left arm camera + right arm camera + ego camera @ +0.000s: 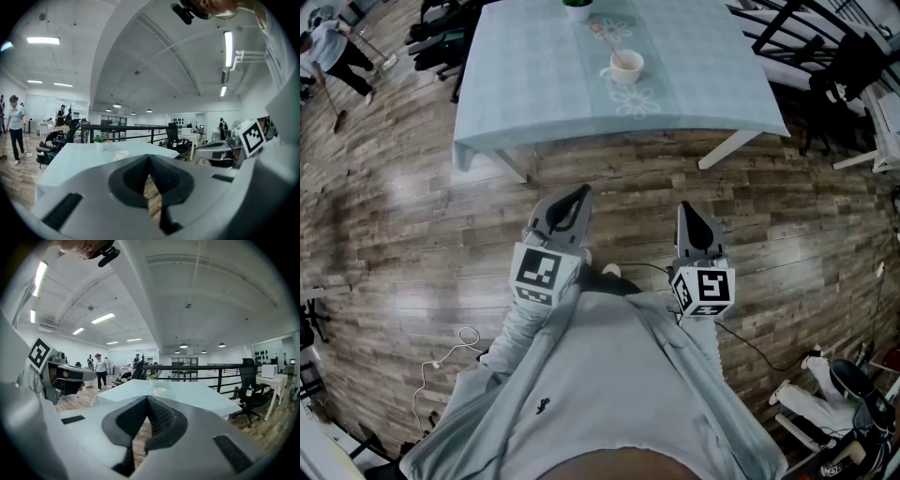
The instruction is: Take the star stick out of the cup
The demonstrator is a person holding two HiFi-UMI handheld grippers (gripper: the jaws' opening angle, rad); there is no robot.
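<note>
Both the left gripper (580, 192) and the right gripper (686, 207) are closed and empty (approach step, I judge), with the star stick (605, 42) in the cup (624, 67) on the table (516, 94) well ahead of them, so stepping closer and opening comes next.

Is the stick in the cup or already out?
In. The stick leans on the rim of the white cup on the table, its lower end inside.
</note>
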